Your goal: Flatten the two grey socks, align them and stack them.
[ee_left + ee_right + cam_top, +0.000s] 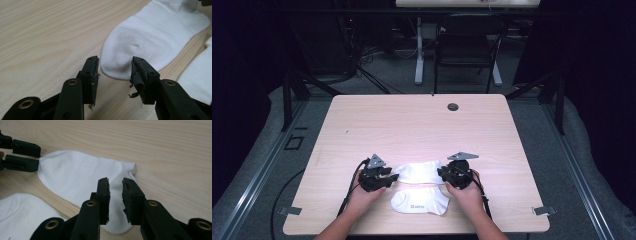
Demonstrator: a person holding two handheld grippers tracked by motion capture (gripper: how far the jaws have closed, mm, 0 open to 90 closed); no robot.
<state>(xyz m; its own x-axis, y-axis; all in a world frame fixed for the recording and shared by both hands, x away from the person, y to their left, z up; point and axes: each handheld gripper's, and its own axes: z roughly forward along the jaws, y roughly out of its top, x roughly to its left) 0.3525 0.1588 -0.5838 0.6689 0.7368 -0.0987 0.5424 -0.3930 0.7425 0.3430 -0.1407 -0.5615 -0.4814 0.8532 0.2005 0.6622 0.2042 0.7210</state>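
Two white socks lie on the wooden table (412,120). The farther sock (419,171) lies flat between my two grippers, and the nearer sock (421,200) lies just in front of it. My left gripper (391,176) is at the farther sock's toe end (155,37). Its jaws stand apart around the toe's edge (115,66) without pressing it. My right gripper (441,173) is at the cuff end (75,175). Its jaws (115,182) stand a narrow gap apart over the fabric. The left gripper (37,156) also appears across the sock in the right gripper view.
The nearer sock (200,75) lies close to the right of my left jaws and at the lower left (20,212) in the right gripper view. A dark grommet (453,106) sits near the table's far edge. A black chair (467,45) stands beyond the table.
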